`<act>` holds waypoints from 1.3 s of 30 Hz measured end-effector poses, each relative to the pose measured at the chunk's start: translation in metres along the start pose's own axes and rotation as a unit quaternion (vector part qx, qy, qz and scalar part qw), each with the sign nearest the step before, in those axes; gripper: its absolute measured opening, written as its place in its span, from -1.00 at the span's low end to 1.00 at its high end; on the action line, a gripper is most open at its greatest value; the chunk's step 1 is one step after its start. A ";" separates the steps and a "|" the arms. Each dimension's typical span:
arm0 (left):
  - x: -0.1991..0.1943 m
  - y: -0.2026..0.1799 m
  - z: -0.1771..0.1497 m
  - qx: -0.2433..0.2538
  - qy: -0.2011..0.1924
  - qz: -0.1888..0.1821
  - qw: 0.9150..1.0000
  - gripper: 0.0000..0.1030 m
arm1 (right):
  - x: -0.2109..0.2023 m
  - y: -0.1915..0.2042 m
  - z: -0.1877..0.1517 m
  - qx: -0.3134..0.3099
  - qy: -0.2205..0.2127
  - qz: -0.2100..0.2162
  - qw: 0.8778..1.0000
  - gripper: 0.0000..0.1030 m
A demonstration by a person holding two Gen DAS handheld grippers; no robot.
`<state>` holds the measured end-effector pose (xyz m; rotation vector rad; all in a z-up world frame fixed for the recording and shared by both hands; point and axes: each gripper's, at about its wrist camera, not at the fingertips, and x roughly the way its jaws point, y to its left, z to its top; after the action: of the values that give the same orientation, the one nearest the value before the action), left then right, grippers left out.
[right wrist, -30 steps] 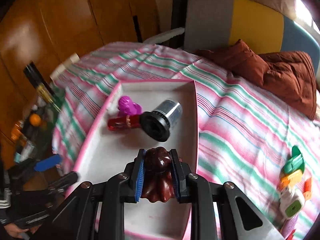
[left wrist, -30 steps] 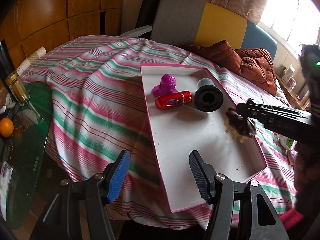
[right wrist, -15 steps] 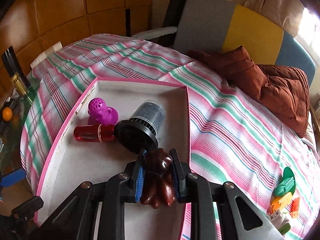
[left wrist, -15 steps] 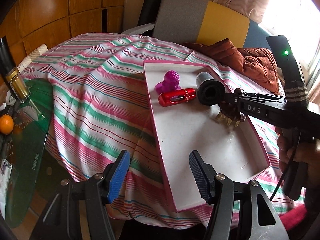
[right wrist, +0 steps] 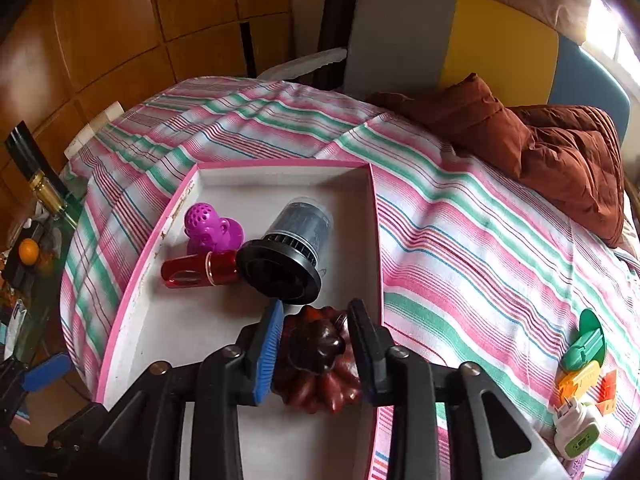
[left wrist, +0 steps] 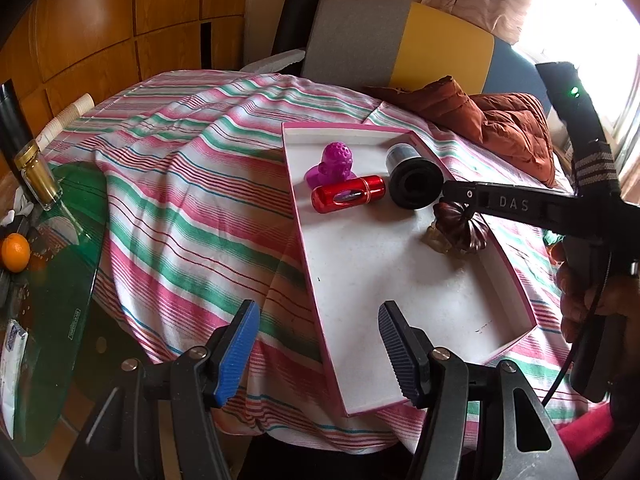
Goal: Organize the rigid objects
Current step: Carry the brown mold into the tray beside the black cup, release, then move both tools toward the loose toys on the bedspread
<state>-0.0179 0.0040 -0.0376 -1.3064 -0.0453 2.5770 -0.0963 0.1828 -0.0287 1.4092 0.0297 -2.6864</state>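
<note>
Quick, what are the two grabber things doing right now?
Left gripper: open, holding nothing.
Right gripper: open around the brown ribbed bottle in the tray.

Four objects are counted inside one pink-rimmed tray (right wrist: 132, 292), in the centre of the right wrist frame: one purple toy (right wrist: 210, 230), one red cylinder (right wrist: 200, 274), one black cylindrical part (right wrist: 288, 264) and one brown fluted piece (right wrist: 320, 364). At the lower right, one cluster of coloured plastic items (right wrist: 582, 368) is seen; its count cannot be told. At the far left, one orange (left wrist: 15, 252) and one gold-capped bottle (left wrist: 38, 178) are counted.
</note>
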 end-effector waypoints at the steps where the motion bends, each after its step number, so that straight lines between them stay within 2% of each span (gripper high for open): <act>1: -0.001 -0.001 0.000 0.001 -0.001 0.000 1.000 0.22 | -0.003 0.000 0.000 0.002 -0.003 0.001 1.000 -0.27; 7: -0.004 -0.003 -0.001 0.005 -0.004 0.001 1.000 0.22 | -0.018 -0.002 -0.003 0.011 -0.019 0.005 1.000 -0.20; 24: -0.012 -0.021 -0.001 0.032 -0.013 -0.003 0.999 0.22 | -0.059 -0.033 -0.026 0.042 -0.049 -0.011 0.998 -0.19; 31: -0.014 -0.030 0.000 0.046 -0.016 -0.007 0.999 0.22 | -0.080 -0.074 -0.042 0.059 -0.054 -0.045 0.996 -0.19; 39: -0.015 -0.048 0.004 0.069 -0.017 -0.016 0.997 0.22 | -0.105 -0.151 -0.071 0.120 -0.050 -0.113 0.985 -0.19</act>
<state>-0.0025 0.0468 -0.0163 -1.2033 0.1033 2.5249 0.0052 0.3471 0.0120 1.4051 -0.1579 -3.0326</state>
